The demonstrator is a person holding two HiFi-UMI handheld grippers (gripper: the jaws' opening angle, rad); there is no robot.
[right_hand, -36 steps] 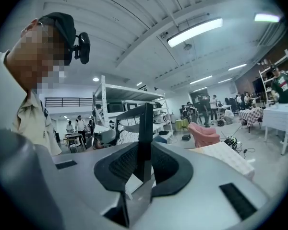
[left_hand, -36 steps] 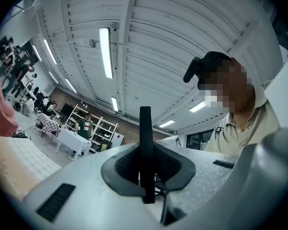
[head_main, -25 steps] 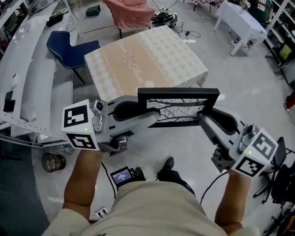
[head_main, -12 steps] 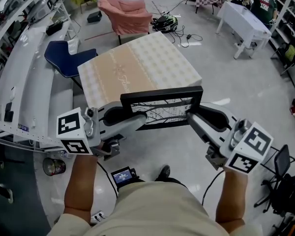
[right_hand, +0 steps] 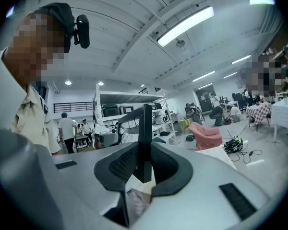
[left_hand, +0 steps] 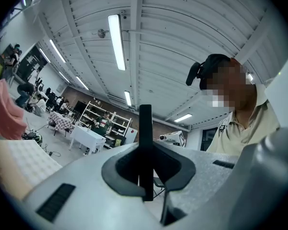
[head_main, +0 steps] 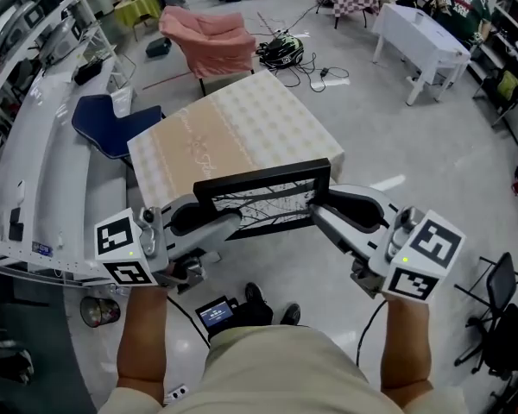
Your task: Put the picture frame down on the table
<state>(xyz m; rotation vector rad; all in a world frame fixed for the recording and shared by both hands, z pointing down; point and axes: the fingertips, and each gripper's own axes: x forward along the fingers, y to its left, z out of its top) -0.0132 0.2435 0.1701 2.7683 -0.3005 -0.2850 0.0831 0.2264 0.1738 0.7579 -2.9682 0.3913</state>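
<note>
A black picture frame (head_main: pixel 263 177) with a bare-branch print hangs in the air, held upright by its two side edges. My left gripper (head_main: pixel 209 216) is shut on its left edge, and my right gripper (head_main: pixel 324 203) is shut on its right edge. In the left gripper view the frame's edge (left_hand: pixel 145 143) stands as a thin black bar pinched between the jaws of the left gripper (left_hand: pixel 145 176). The right gripper view shows the frame's edge (right_hand: pixel 145 133) the same way in the right gripper (right_hand: pixel 143 169). The table (head_main: pixel 242 119), under a beige checked cloth, lies just beyond the frame.
A blue chair (head_main: pixel 112 123) stands at the table's left, and a pink-draped armchair (head_main: pixel 211 33) is behind it. A helmet and cables (head_main: pixel 281 52) lie on the floor. A white table (head_main: pixel 419 37) stands at the back right, long shelving (head_main: pixel 34 145) at the left, an office chair (head_main: pixel 501 274) at the right.
Both grippers and the frame have shifted left in the head view, and the table's near edge now lies directly behind the frame. Both grips are unchanged.
</note>
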